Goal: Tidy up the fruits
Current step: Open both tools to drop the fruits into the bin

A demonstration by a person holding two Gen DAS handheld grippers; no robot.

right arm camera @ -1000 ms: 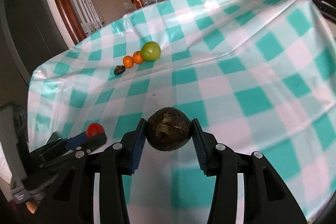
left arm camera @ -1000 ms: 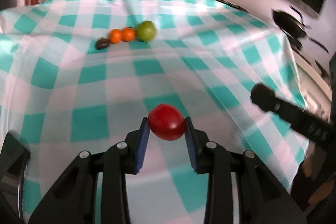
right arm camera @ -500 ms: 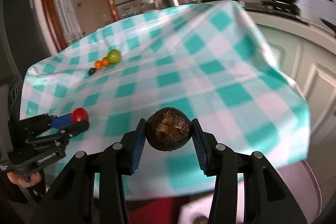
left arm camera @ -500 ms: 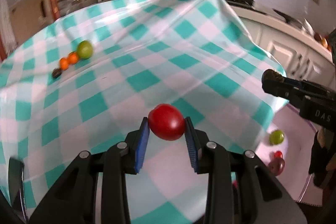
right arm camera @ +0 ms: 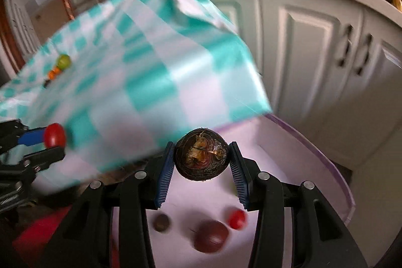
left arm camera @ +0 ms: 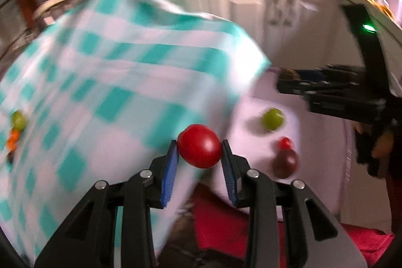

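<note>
My left gripper [left arm camera: 199,151] is shut on a red tomato [left arm camera: 199,149], held past the table's corner above a white tray [left arm camera: 253,137]. My right gripper [right arm camera: 202,158] is shut on a dark brown round fruit [right arm camera: 202,158] over the same tray [right arm camera: 289,150]. On the tray lie a green fruit [left arm camera: 272,118], a small red fruit [left arm camera: 285,142] and a dark maroon fruit [left arm camera: 285,162]. Back on the checked tablecloth [left arm camera: 105,82] a green fruit [left arm camera: 18,119] and small orange fruits [left arm camera: 13,138] sit in a row. The left gripper with its tomato [right arm camera: 54,135] shows at the left of the right wrist view.
The tray has a clear purple rim [right arm camera: 336,167] and stands lower than the table, in front of pale cabinet doors [right arm camera: 314,47]. Red cloth [left arm camera: 221,222] lies under the table's edge. The right gripper's body [left arm camera: 334,94] shows at the right of the left wrist view.
Both grippers swung right off the table, each carrying its fruit, and now hang over the white tray. The row of fruits on the cloth has slid to the far left of both views.
</note>
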